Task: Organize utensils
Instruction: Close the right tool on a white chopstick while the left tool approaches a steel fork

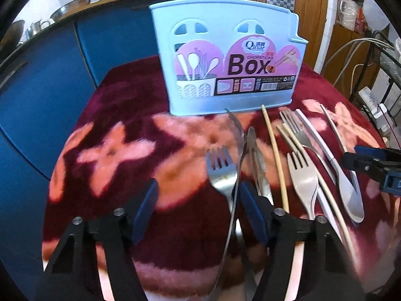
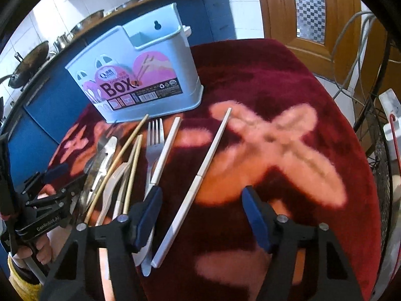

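Observation:
A light blue chopstick box (image 1: 225, 57) stands upright at the back of the red flowered cloth (image 1: 125, 115). Before it lie steel forks, pale wooden chopsticks (image 1: 275, 155) and a white-handled spoon (image 1: 351, 195). My left gripper (image 1: 199, 210) is open over one steel fork (image 1: 221, 173), whose neck lies close to the right-hand finger. In the right wrist view the box (image 2: 140, 75) is at the upper left. My right gripper (image 2: 201, 217) is open, with a long white-handled utensil (image 2: 200, 175) lying slantwise between its fingers, untouched by the pads. Another white handle (image 2: 163, 160) runs under its left finger.
A blue cabinet (image 1: 50, 87) with pots on top runs behind the table. A wooden door (image 2: 288, 12), cables and a wire rack (image 2: 381, 150) stand to the right. A hand (image 2: 42, 250) holds the left gripper at the right wrist view's lower left. The cloth's right half holds no utensils.

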Tool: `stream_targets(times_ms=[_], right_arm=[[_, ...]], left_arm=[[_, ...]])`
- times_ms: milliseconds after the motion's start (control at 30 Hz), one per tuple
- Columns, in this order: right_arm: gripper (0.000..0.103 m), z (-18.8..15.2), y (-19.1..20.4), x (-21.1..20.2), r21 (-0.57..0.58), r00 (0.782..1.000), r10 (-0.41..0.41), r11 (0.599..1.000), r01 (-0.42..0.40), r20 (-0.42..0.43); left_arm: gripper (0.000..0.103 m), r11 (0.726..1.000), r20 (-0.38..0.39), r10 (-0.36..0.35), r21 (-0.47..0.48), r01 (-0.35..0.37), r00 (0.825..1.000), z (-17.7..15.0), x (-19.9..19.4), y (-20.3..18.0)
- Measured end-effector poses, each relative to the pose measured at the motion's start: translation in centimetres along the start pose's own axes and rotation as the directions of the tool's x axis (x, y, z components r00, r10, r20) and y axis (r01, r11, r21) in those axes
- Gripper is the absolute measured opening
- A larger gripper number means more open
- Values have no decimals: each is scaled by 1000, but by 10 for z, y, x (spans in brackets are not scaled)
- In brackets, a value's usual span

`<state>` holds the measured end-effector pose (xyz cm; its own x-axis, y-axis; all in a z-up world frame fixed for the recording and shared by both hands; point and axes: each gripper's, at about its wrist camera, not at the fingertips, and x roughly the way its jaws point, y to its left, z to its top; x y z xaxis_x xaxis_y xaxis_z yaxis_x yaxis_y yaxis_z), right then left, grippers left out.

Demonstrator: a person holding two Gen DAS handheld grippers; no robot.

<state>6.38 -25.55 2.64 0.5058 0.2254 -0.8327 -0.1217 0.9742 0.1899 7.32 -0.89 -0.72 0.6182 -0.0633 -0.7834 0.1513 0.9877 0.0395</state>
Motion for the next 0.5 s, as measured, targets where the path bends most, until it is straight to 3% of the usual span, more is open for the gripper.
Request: stream_targets(times_ms=[233, 500], right_arm=[[48, 10, -1, 6, -24, 999, -35, 999, 34, -28], [39, 19, -2, 10, -37, 998, -35, 999, 34, -42]], left_arm=[[55, 999, -5, -44, 13, 44, 999, 20, 12, -7], [45, 990, -80, -139, 9, 141, 987, 42, 33, -10]])
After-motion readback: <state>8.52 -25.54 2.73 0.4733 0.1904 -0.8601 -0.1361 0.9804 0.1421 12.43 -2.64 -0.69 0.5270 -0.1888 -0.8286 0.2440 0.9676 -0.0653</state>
